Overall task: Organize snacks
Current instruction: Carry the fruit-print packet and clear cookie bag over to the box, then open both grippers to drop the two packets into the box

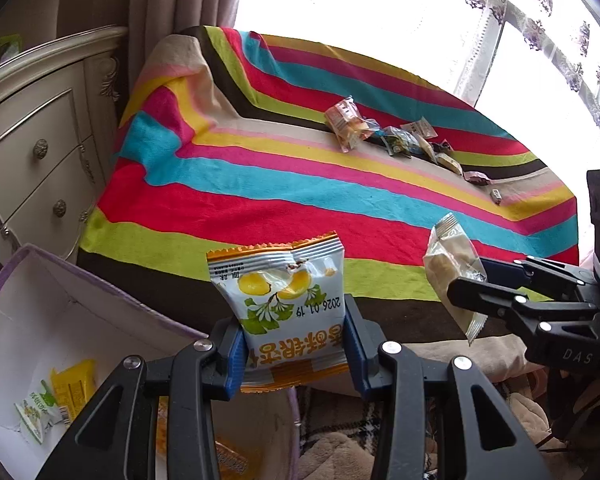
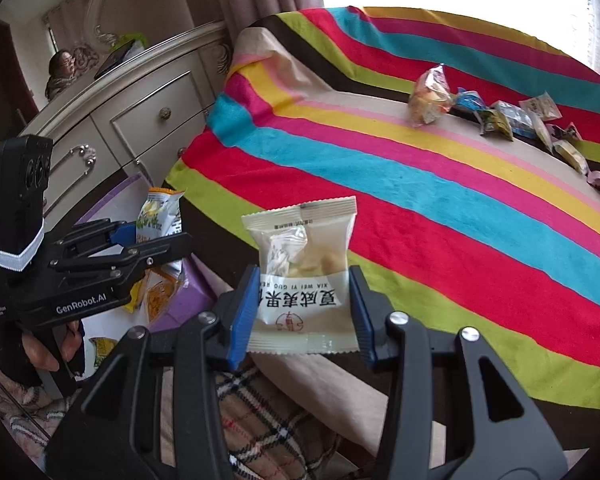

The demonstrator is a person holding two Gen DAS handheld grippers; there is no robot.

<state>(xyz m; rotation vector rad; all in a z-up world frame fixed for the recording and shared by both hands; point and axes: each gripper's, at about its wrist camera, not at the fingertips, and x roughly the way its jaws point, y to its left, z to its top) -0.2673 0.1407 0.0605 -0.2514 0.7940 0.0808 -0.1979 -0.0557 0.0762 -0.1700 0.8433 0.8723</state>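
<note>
My left gripper [image 1: 294, 344] is shut on an orange-edged white snack packet [image 1: 284, 292] printed with yellow fruit and green leaves, held above the near edge of the striped blanket. In the right wrist view my right gripper [image 2: 304, 316] is shut on a clear cream-coloured snack packet [image 2: 302, 268] with dark lettering. Each gripper shows in the other's view: the right gripper [image 1: 466, 288] with its cream packet [image 1: 450, 264] at the right, the left gripper [image 2: 160, 240] with its orange packet [image 2: 156, 212] over the purple box [image 2: 188, 300]. Several loose snacks [image 1: 396, 136] lie in a row on the blanket's far side.
A purple box with a white inside [image 1: 32, 304] stands at lower left and holds a yellow packet [image 1: 74, 386] and a green-white packet [image 1: 36, 410]. A cream dresser [image 1: 32, 136] stands left of the striped blanket [image 1: 300, 184]. Plaid fabric [image 2: 260, 412] lies below the grippers. A bright window sits behind.
</note>
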